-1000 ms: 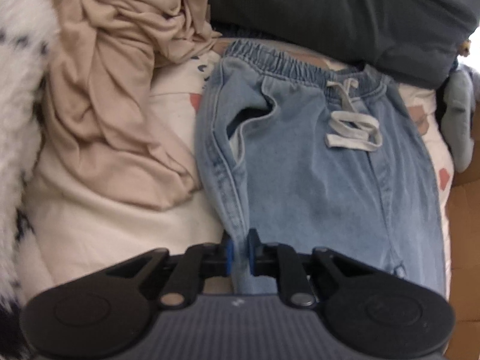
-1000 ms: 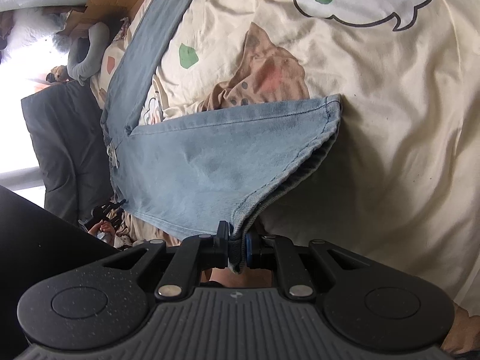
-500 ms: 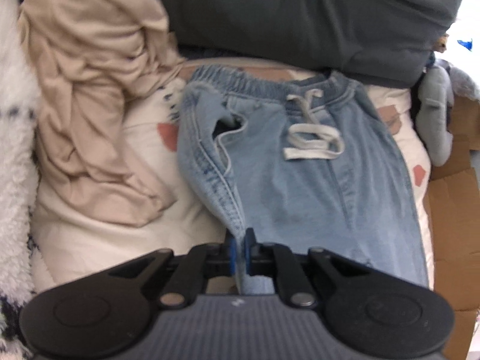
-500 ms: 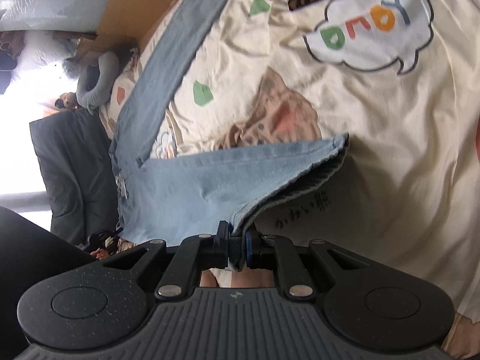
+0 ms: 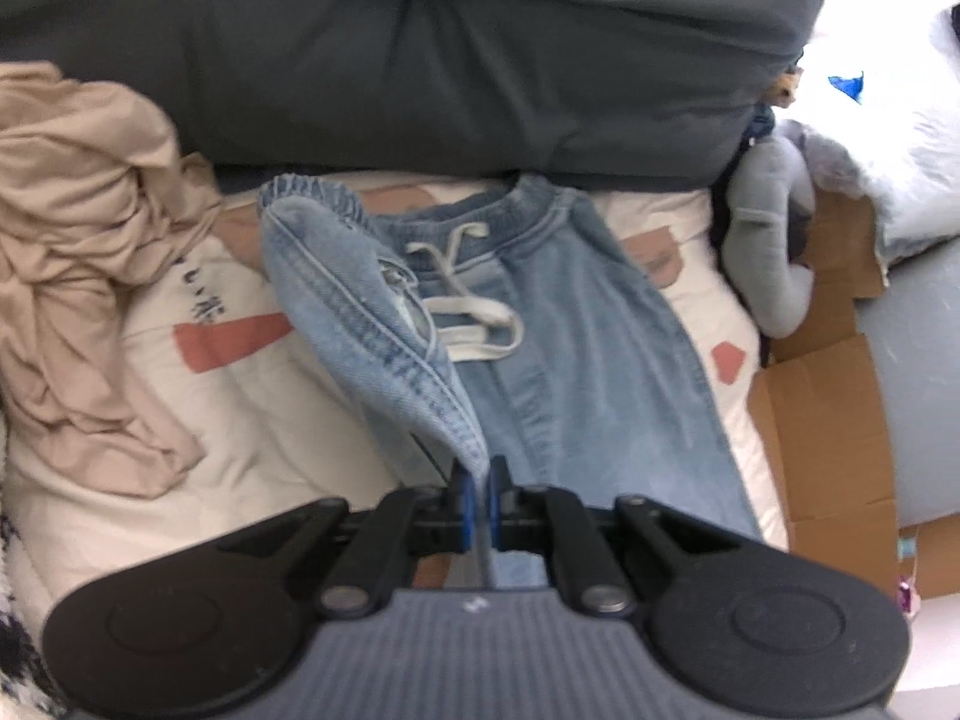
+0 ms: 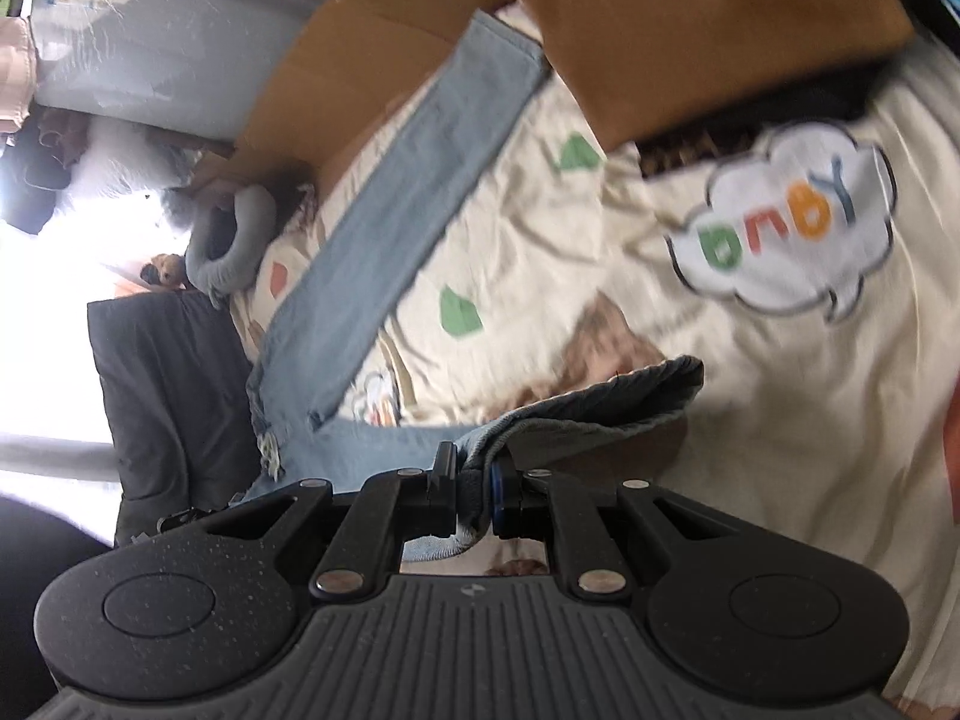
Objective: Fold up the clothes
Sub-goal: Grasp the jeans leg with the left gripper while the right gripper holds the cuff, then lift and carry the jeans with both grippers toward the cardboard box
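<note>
- Far left in the left wrist view, around 9 o'clock, there's a crumpled beige garment [image 5: 78, 276] sitting on the cream printed bedsheet [image 5: 198, 396], apart from the denim.
- Middle of that view: the light blue jeans [image 5: 576, 354] lie on the sheet, waistband up at 12 o'clock right against a big dark grey pillow [image 5: 420, 48]. White drawstring [image 5: 474, 312] sits loose on the front.
- The left gripper [image 5: 478, 501] is pinched tight on the jeans' side seam, so that edge is lifted and curling over the front.
- Over at 3 o'clock, a grey plush toy [image 5: 768, 258] and some cardboard [image 5: 828, 420].
- Right wrist view: one leg of the jeans [image 6: 396, 240] runs flat from 9 up toward 12 o'clock, ending by a brown cardboard flap [image 6: 690, 30].
- The right gripper [image 6: 474, 495] is clamped on the other leg's hem, holding it off the bedsheet [image 6: 750, 420], which has a cloud print with coloured letters at 2 o'clock.
</note>
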Motion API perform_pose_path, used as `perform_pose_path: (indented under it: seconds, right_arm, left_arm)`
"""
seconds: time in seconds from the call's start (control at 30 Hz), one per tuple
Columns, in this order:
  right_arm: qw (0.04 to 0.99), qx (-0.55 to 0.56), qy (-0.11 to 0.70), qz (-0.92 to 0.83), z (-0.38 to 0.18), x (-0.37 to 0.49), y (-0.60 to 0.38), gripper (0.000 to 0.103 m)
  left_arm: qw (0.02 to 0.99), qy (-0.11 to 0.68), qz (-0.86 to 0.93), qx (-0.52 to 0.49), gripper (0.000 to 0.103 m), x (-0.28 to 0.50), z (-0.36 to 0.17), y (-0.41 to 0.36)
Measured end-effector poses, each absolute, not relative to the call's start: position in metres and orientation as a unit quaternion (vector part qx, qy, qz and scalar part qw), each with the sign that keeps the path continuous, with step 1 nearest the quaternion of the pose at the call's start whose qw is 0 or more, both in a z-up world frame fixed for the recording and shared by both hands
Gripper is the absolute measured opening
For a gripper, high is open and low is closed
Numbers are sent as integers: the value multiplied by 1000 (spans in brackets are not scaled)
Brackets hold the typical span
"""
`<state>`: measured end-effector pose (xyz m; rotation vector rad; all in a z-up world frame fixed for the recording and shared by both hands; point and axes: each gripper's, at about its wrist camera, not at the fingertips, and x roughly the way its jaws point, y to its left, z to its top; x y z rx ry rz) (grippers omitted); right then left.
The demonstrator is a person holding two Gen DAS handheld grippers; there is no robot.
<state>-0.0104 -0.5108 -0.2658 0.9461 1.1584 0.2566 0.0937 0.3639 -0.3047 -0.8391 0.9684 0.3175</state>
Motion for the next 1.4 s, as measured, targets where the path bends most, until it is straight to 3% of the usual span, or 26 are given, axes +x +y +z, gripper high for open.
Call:
perform_pose_path:
  seconds: [0.63,1.4]
  right_arm:
    - [768,428,463,111,-225,105,-518,9]
    - [772,464,433,-3,-306,279,-536,9]
  left_arm:
    - [795,439,152,-390,4,154,-272,343]
    - [794,420,132,-420,4,261,-292,304]
